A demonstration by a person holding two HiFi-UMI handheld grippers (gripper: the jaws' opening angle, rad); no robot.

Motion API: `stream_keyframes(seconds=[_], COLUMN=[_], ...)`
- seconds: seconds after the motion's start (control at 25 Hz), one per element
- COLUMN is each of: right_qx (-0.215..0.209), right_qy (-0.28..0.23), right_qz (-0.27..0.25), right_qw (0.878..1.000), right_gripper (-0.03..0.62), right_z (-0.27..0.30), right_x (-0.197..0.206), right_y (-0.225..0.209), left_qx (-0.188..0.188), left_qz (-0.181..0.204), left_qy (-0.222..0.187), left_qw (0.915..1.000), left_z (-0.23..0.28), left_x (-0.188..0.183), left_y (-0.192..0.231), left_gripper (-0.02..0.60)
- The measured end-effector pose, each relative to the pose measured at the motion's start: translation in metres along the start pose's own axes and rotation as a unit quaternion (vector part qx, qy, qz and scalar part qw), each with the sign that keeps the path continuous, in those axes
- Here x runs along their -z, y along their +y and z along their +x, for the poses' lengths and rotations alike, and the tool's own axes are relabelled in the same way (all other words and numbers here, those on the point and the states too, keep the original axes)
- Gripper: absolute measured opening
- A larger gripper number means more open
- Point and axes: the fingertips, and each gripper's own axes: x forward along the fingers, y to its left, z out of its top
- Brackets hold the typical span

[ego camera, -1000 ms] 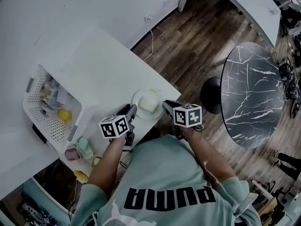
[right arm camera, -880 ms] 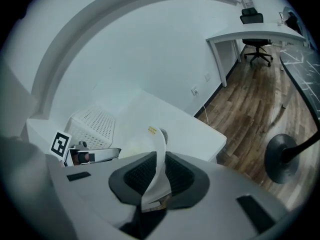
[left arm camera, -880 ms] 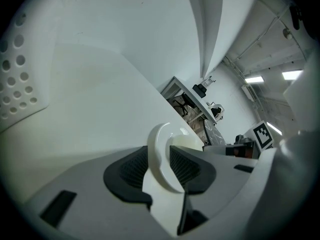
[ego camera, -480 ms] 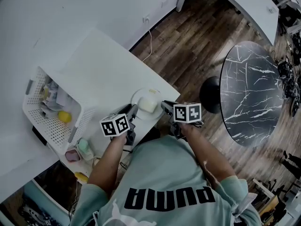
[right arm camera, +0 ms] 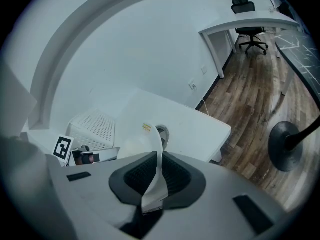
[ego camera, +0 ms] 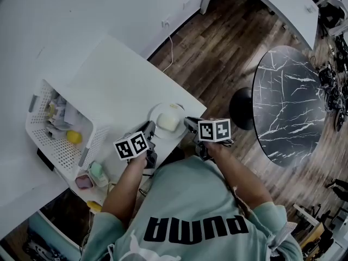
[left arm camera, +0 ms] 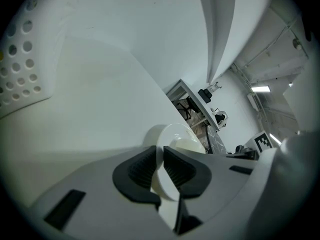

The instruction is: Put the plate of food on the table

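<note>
While left tool (ego camera: 150, 127), just closing, and right tool (ego camera: 188, 123) pinch the plate (ego camera: 157, 111), a basket (ego camera: 54, 145) stands left.

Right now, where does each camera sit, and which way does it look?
Head view: on the person's head, looking steeply down at the white table and plate of food; shows both arms, shirt, left tongs and right tongs.
Left gripper view: rides the left tongs, looking along jaws that have just been closing on the plate's rim.
Right gripper view: rides the right tongs, looking along jaws clamped on the rim, toward the basket.
Shared: all three see the plate and white table.
</note>
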Motion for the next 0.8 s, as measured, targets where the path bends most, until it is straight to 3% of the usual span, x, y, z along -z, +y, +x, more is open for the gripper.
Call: stream_keyframes(seconds=[0.36,0.8], right_qx=[0.003,0.018], right_qy=[-0.044,-0.137], right_qz=[0.018,0.054], right_qw=[0.999,0.989], right_gripper=[0.04,0.04], right_z=[-0.024,-0.082], right_x=[-0.01,-0.026], right_y=[0.001,-0.006], left_qx=[0.03,0.082], left_qz=[-0.013,0.037], left_qy=[-0.014,-0.013], left_qw=[0.9994,0.9959], left_z=[-0.01,-0.009], left_x=[-0.002,-0.023], left_y=[-0.025,-0.089], left_gripper=[0.043,0.04])
